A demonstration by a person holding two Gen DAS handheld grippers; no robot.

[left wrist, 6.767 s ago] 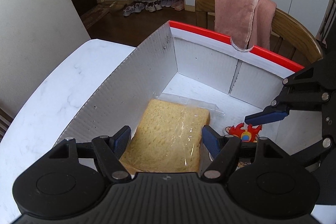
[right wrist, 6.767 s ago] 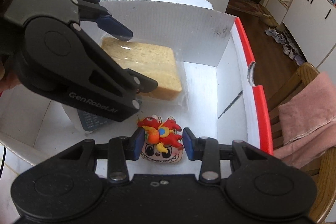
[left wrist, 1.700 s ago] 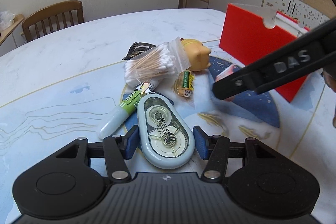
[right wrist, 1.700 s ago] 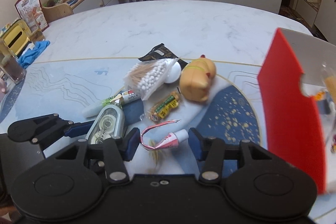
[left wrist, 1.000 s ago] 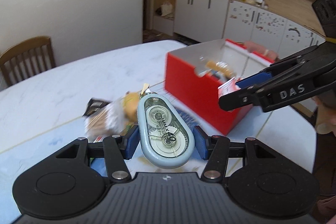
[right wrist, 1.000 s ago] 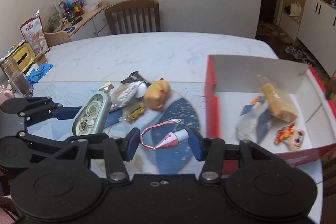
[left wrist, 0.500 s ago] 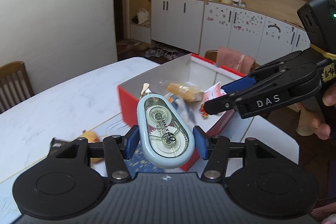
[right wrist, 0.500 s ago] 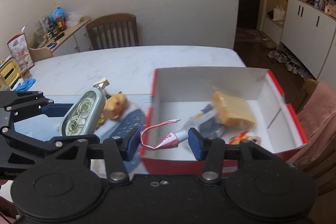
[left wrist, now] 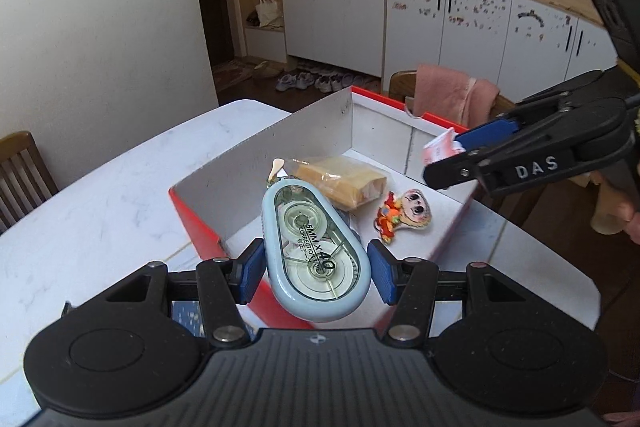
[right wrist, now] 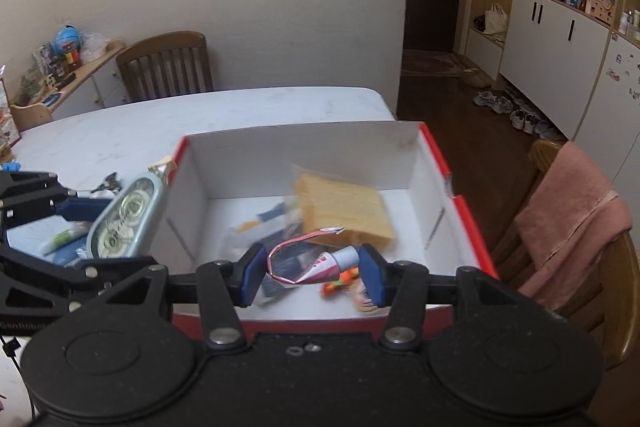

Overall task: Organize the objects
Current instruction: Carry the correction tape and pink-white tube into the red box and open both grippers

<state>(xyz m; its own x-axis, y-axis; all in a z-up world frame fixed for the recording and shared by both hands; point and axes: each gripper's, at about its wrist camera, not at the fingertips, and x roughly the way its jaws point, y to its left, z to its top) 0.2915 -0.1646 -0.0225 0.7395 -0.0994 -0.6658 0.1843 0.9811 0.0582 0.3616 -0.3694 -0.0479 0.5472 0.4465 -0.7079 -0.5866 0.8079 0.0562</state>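
Observation:
My left gripper (left wrist: 316, 269) is shut on a pale blue correction tape dispenser (left wrist: 314, 249), held above the near corner of the red and white cardboard box (left wrist: 256, 155). My right gripper (right wrist: 310, 275) is shut on a small red and white tube (right wrist: 316, 265), held over the box (right wrist: 296, 147). Inside the box lie a wrapped slice of bread (left wrist: 344, 181), a cartoon figure charm (left wrist: 404, 217) and a blurred plastic packet (right wrist: 260, 223). In the left wrist view the right gripper (left wrist: 452, 157) hangs over the box's right side. The left gripper with the dispenser (right wrist: 124, 219) shows at the left of the right wrist view.
The box stands on a white marble table (left wrist: 100, 195). A wooden chair with a pink towel (right wrist: 572, 211) is right behind the box. Another wooden chair (right wrist: 164, 67) stands at the table's far side. Leftover small items (right wrist: 64, 239) lie on the table left of the box.
Both grippers have swung across from the pile of items to the box, each still holding its object. The box now fills the middle of both views.

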